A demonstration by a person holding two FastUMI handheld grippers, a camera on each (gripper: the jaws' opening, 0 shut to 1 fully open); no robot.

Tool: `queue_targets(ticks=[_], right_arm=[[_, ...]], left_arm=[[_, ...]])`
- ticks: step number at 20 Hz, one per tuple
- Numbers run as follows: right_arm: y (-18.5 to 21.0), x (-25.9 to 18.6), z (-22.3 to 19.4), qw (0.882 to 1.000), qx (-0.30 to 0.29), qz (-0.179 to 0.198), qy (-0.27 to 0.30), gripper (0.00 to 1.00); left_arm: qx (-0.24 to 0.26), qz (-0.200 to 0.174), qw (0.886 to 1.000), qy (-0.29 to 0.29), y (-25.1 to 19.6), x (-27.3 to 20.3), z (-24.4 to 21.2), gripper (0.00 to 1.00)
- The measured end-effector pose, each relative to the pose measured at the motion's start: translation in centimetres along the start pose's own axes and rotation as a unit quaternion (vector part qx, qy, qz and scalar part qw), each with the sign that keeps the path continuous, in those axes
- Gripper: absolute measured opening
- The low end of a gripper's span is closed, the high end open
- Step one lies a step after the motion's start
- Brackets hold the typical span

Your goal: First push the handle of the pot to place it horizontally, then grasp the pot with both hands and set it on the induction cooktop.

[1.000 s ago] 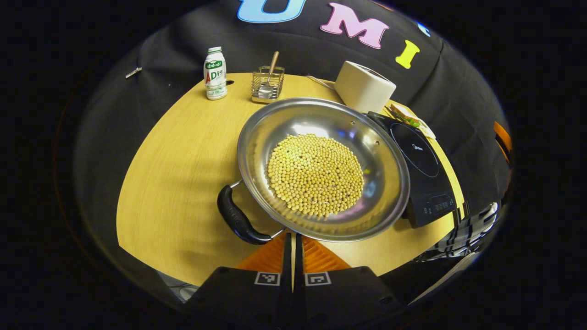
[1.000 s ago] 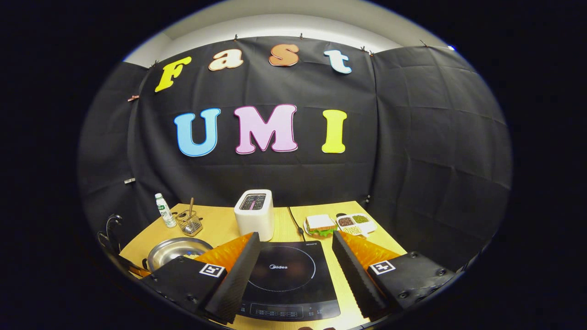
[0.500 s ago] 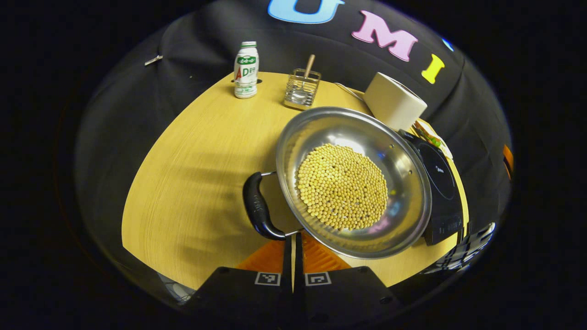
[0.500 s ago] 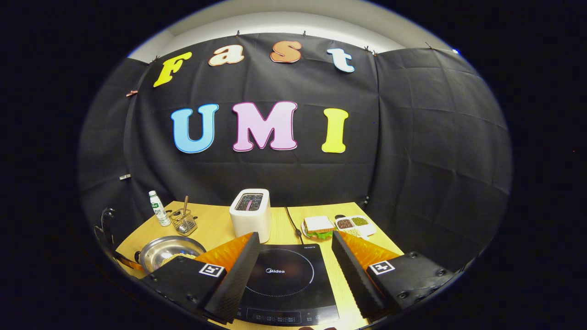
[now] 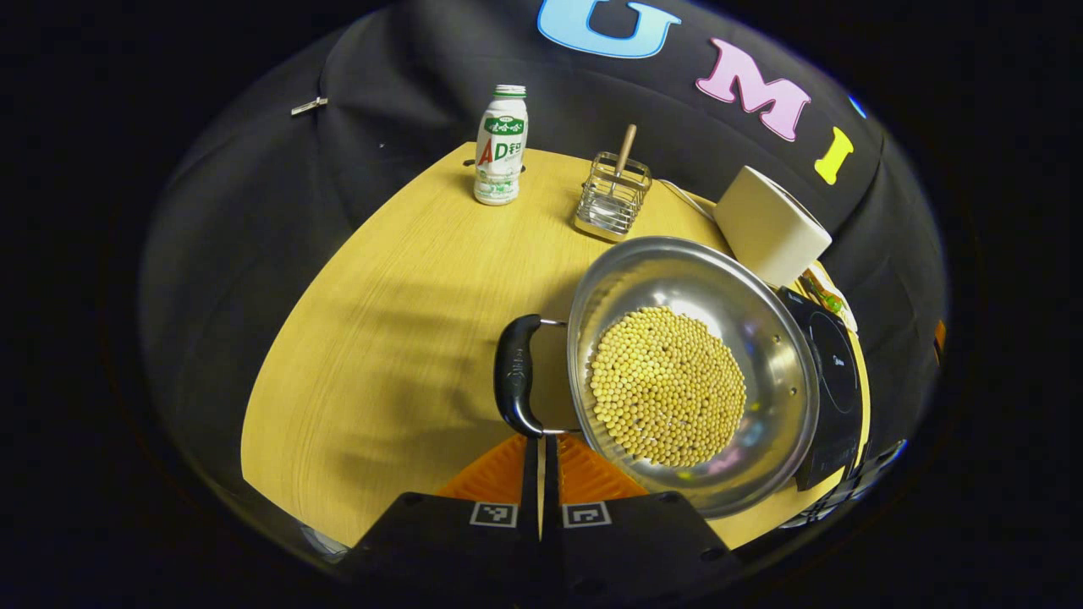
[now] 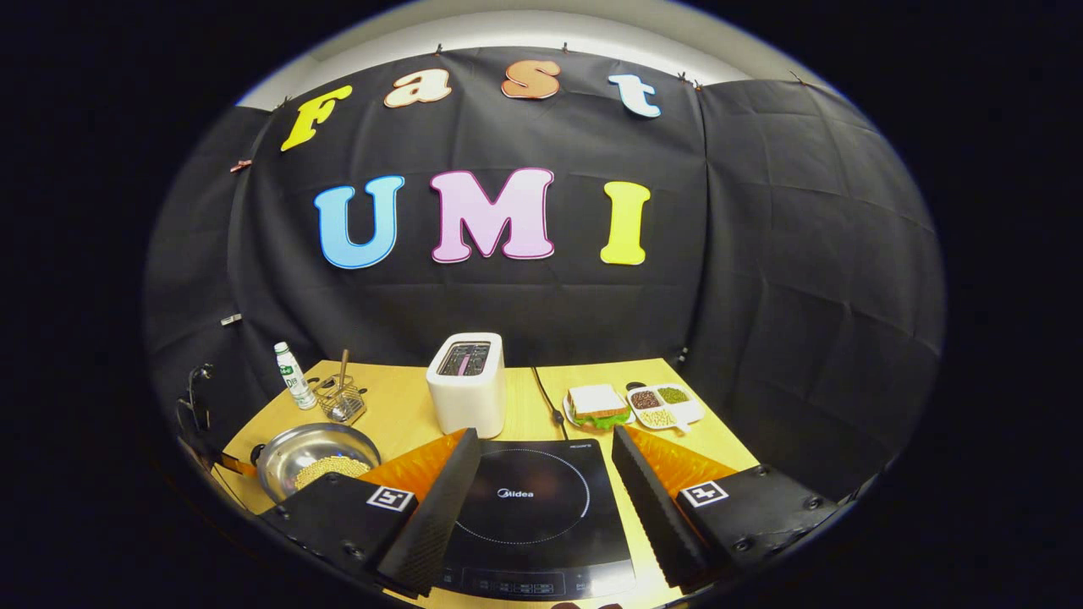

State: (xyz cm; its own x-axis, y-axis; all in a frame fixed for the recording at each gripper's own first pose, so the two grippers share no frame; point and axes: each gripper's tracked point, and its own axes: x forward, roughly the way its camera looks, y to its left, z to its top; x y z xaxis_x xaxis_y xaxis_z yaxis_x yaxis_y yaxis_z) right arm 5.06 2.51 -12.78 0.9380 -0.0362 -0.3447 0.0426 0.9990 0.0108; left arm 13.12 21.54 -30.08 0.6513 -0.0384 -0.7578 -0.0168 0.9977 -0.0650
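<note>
In my left gripper view the steel pot (image 5: 689, 372) sits right of centre, its bottom covered with yellow beans (image 5: 667, 386), its black handle (image 5: 514, 375) on its left side, the black induction cooktop (image 5: 833, 389) against its right edge, flat on the table

A light wooden worktop (image 6: 398, 406) stands in a booth closed by a black cloth wall (image 6: 761, 271) behind it and on both sides. The cloth hangs in soft folds and is fixed with small clips along its top. Above it a pale wall (image 6: 525, 34) shows. Soft shadows lie across the wood.
</note>
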Motion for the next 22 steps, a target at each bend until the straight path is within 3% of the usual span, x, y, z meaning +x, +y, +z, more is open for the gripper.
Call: queue_targets(ticks=[7,10,13,17,20,22], right_arm=[[5.8,2.2,-3.8,0.996,-0.009,0.063,0.059,0.98],[10.1,3.4,-6.6,0.988,0.000,0.109,0.106,0.99],[15.3,4.3,-9.4,0.975,0.007,0.158,0.156,0.99],[19.6,5.8,-12.1,0.960,0.007,0.195,0.201,0.99],[21.1,7.3,-13.8,0.952,0.010,0.199,0.234,0.99],[21.8,8.3,-14.8,0.947,0.012,0.200,0.249,0.99]], left_arm=[[0.007,0.024,1.000,-0.019,1.7,-0.3,1.4,0.05],[0.016,0.049,0.998,-0.038,3.2,-2.2,2.0,0.05],[-0.019,0.039,0.996,-0.073,3.5,-4.3,4.4,0.05],[0.003,0.046,0.994,-0.103,4.5,-5.8,6.6,0.32],[-0.004,0.026,0.992,-0.119,3.7,-5.1,7.7,0.97],[-0.013,0.001,0.992,-0.129,3.1,-4.2,8.3,0.95]])
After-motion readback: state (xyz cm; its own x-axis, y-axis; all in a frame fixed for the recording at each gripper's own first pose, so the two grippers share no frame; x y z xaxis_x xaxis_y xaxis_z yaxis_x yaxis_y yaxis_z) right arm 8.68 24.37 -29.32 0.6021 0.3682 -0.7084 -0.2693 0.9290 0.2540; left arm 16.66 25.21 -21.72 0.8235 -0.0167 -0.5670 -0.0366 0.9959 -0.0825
